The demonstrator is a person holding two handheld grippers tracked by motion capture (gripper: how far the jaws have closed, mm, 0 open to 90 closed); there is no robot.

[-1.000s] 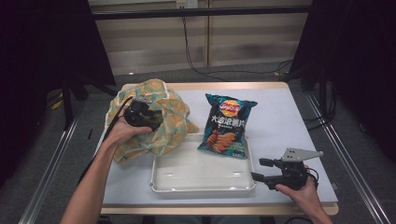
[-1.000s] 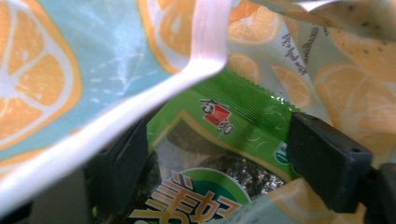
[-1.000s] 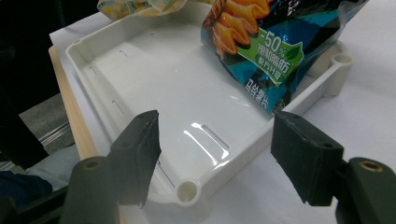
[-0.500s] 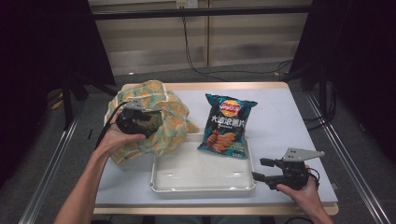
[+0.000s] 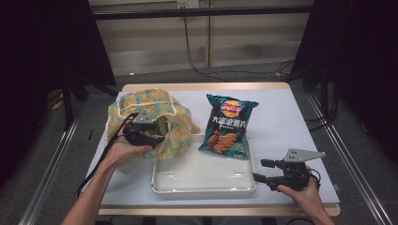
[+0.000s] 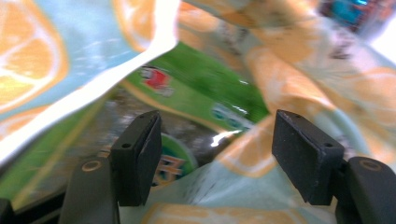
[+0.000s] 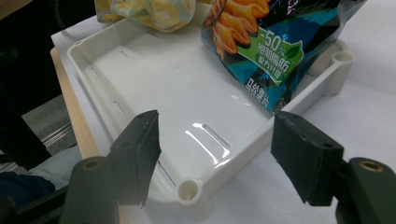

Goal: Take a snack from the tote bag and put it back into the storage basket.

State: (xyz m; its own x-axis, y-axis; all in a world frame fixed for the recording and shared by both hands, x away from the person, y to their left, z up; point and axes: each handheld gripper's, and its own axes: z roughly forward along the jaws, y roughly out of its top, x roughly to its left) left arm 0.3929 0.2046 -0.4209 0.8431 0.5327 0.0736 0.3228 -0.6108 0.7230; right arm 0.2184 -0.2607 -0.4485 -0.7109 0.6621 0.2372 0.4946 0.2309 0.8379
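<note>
Left gripper point(image 5: 157, 136) is poked into the mouth of the lemon-print bag point(image 5: 176, 124) at the left side of the table point(image 5: 281, 112), w/ the person's left hand point(image 5: 123, 149) wrapped around it. Its jaws have just been closing a bit but they're spread apart, pads not pressing on anything. In the left gripper view there's a green snack packet point(image 6: 205, 81) lying inside the bag right ahead of the jaws, w/ a fold of bag fabric bunched up between them, kinda blurry tho. Right gripper point(image 5: 259, 170) sits near the front right corner of the table, jaws wide open & holding nothing, pointed at the white tray point(image 5: 202, 185). In the right gripper view the tray's corner is just in front of the jaws. Blue chip bag point(image 5: 228, 125) lies flat mid-table, its bottom edge overlapping the tray's far rim. Lemon bag's edge also touches the tray's far left corner.
</note>
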